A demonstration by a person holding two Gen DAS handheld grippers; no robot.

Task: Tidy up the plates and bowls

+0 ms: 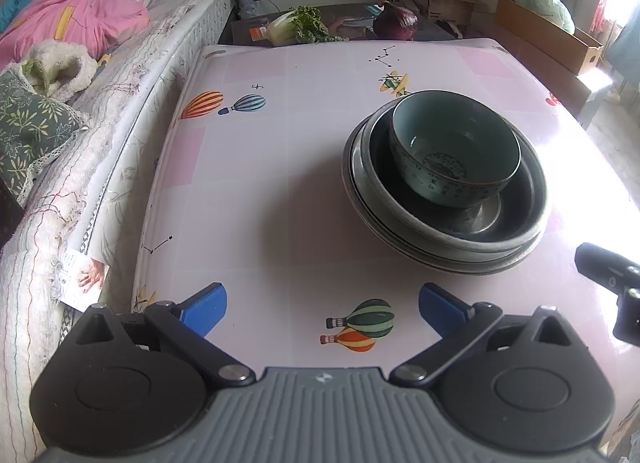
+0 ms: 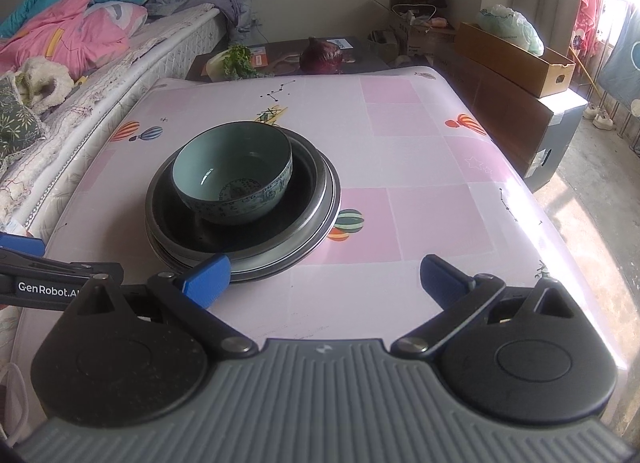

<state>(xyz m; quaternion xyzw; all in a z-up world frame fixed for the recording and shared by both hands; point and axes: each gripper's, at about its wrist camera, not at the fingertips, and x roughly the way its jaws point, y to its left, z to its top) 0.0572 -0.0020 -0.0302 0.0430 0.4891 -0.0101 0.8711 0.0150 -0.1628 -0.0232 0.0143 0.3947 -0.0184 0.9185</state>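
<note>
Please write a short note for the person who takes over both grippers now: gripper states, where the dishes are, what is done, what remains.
Left gripper: open, empty, above the table, short of the stack.
Right gripper: open, empty, stack ahead to its left.
Teal ceramic bowl sits upright inside the dark metal-rimmed plates, stacked mid-table on the pink balloon-print tablecloth.
Done: all visible dishes are in one stack.
Left: possibly nothing; otherwise move the stack.

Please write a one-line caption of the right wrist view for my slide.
Open right claw near a teal bowl nested in stacked plates on a pink balloon-print table.
</note>
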